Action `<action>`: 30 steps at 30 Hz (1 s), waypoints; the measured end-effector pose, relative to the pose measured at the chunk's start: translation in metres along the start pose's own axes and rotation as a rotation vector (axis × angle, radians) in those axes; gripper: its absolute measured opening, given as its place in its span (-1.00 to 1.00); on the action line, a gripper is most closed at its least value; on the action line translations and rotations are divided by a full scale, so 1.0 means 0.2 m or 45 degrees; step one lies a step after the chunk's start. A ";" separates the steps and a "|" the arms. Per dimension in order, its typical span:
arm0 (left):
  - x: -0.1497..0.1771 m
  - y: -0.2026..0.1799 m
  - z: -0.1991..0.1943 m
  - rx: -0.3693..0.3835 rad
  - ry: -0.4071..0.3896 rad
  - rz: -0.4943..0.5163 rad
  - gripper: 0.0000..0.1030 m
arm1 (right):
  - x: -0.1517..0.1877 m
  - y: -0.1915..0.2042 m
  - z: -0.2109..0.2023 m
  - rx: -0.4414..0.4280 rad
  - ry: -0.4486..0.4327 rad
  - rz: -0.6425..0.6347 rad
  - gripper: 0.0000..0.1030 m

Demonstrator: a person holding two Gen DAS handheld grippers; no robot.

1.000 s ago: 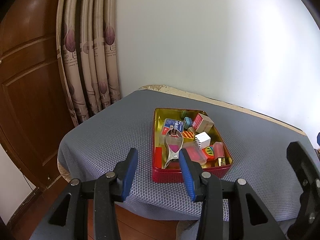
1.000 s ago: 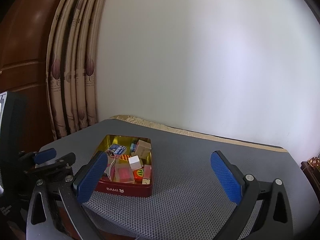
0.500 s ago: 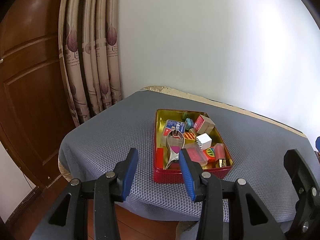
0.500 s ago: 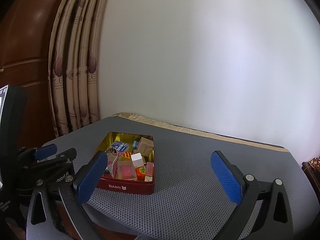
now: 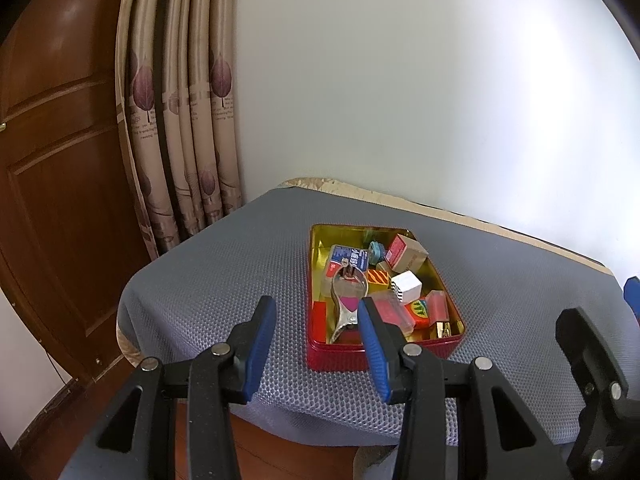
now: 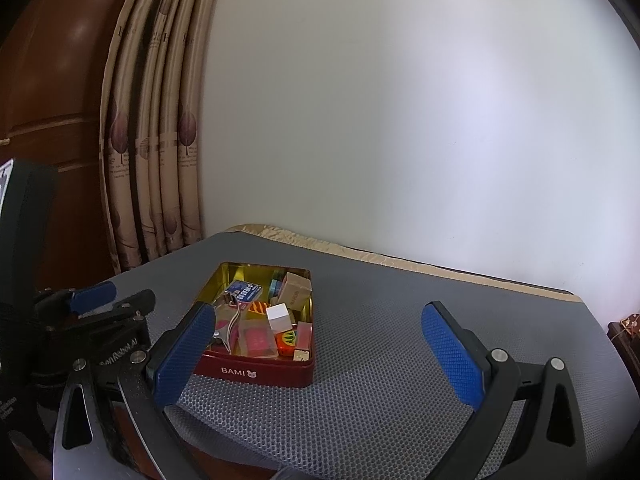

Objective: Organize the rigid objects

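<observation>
The red tin (image 5: 384, 356) sits on the grey mat (image 5: 224, 288), long axis running from the grippers toward the wall, full of small items. The left gripper (image 5: 318, 344) is part open and empty; the right gripper (image 6: 320, 354) gapes wide, empty.

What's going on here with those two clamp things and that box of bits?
A person holds a two-finger gripper in each hand. The left gripper and right gripper are both open and empty, held near a red tin on the grey table. The tin is full of small boxes, blocks and a metal clip. Nothing is gripped.
</observation>
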State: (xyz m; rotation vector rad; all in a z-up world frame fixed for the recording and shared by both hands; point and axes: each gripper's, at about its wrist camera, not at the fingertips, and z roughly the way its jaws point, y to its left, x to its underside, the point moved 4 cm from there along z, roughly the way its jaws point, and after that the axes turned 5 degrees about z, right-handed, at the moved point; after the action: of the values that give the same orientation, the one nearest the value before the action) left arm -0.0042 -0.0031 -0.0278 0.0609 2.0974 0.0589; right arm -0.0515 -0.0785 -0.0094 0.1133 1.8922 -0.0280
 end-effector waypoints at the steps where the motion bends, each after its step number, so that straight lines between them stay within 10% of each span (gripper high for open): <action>1: -0.01 0.01 0.00 0.000 -0.007 -0.006 -0.16 | 0.00 0.00 0.00 -0.001 0.001 0.002 0.98; 30: -0.04 0.05 -0.05 -0.004 -0.060 -0.004 -0.16 | 0.08 0.02 0.09 -0.067 0.082 0.026 0.99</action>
State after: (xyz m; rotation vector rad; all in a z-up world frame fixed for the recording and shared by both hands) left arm -0.0083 0.0070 -0.0161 0.0564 2.0503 0.0585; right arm -0.0395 -0.0745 -0.0299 0.0988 1.9547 0.0400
